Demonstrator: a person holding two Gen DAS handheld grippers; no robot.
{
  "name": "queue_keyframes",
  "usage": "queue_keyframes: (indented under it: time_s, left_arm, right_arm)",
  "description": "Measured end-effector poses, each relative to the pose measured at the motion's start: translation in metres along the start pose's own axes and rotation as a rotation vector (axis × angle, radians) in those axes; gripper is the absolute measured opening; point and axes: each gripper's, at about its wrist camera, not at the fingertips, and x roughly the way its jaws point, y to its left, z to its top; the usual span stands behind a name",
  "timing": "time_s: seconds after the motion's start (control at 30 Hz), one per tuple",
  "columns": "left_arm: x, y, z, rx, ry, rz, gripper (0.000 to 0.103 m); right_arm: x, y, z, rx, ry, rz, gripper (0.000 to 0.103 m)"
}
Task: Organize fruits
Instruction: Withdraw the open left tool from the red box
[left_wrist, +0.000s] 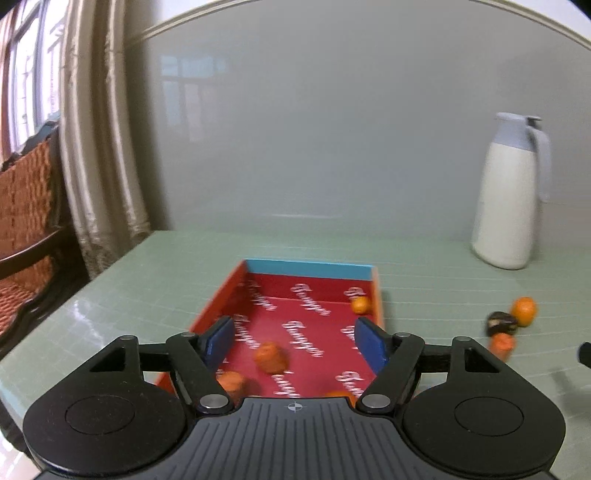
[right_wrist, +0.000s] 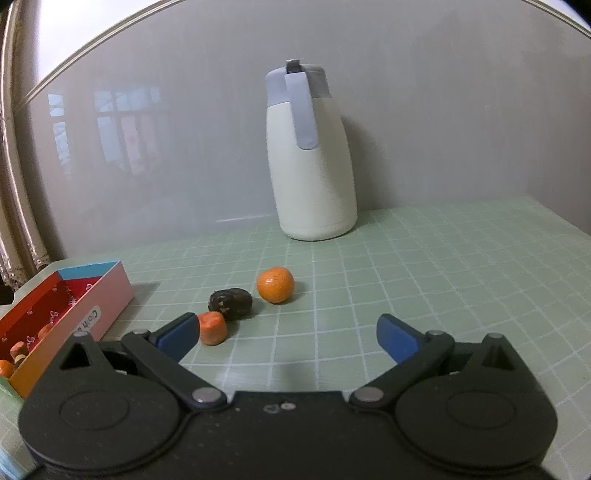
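Left claw (left_wrist: 294, 341) spread above red box (left_wrist: 258, 275), nothing pinched; blurred orange fruits (left_wrist: 270, 357) inside, perhaps four. Right claw (right_wrist: 288, 334) spread too, over desk (right_wrist: 424, 258), near tangerine (right_wrist: 275, 285), dark fruit (right_wrist: 231, 303), orange piece (right_wrist: 212, 328).

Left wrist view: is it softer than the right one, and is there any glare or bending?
Left wrist view: motion-smeared, fruit in the red box soft, wall line bowed. Right wrist view: sharp on the orange and white jug; window reflection on the wall, same fisheye curve.
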Motion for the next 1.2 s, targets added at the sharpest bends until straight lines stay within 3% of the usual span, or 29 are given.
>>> queue_keyframes:
  time_s: [0.3,0.57,0.73,1.0,1.1,1.2]
  left_arm:
    - [-0.007,-0.036,-0.013,0.022,0.025,-0.088,0.073]
    - [-0.015,-0.067,-0.046,0.063,0.066,-0.156,0.074]
    - [-0.027,-0.081,-0.06,0.119,0.038,-0.174,0.078]
    - [-0.038,-0.073,-0.064,0.115,0.03,-0.164,0.078]
    - [-0.042,-0.065,-0.065,0.101,0.035,-0.193,0.078]
    - [-0.052,-0.059,-0.065,0.102,0.007,-0.155,0.078]
  right_arm:
    - [-0.004,-0.015,-0.001,0.016,-0.005,-0.019,0.103]
    - [-0.005,-0.021,-0.001,0.017,-0.001,-0.021,0.102]
    - [-0.002,-0.017,-0.002,-0.001,0.008,-0.009,0.102]
    - [0.01,0.003,0.0,-0.023,0.028,0.054,0.098]
    - [0.016,0.015,0.0,-0.037,0.038,0.077,0.098]
    - [0.023,0.027,-0.001,-0.062,0.052,0.093,0.097]
